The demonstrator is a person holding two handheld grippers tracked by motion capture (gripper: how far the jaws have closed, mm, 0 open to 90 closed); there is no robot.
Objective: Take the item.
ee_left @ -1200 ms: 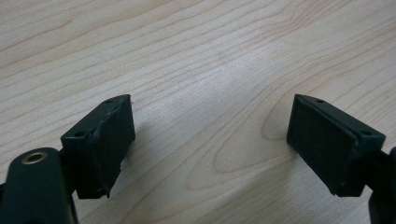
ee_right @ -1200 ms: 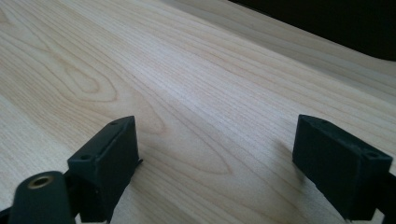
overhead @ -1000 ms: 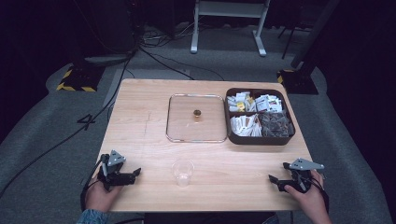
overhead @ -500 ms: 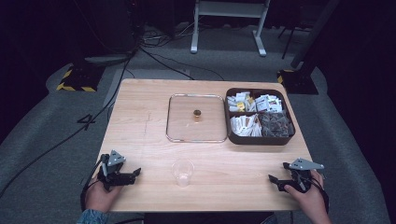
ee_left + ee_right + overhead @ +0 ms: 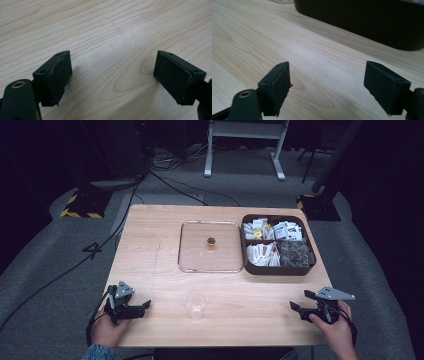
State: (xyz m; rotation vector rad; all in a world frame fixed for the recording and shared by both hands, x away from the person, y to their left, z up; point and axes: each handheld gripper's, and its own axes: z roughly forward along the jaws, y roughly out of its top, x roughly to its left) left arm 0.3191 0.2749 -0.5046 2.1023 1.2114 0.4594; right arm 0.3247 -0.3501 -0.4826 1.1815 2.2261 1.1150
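My left gripper (image 5: 142, 307) rests on the near left corner of the wooden table (image 5: 150, 250), held by a hand. Its jaws stand open over bare wood (image 5: 112, 72), nothing between them. At the near right corner a hand holds my right gripper (image 5: 299, 300), pointing left. Its jaws have just been closing a little, stand wide open, and have nothing between them (image 5: 327, 82). A clear plastic cup (image 5: 195, 304) stands upright near the front edge between the two grippers, apart from both.
A square clear lid (image 5: 200, 257) with a small brown knob (image 5: 211, 241) lies flat at the table's middle. Beside it on the right sits a dark box (image 5: 278, 270) of several packets; its wall (image 5: 367, 20) rises ahead of my right gripper. Cables run over the floor.
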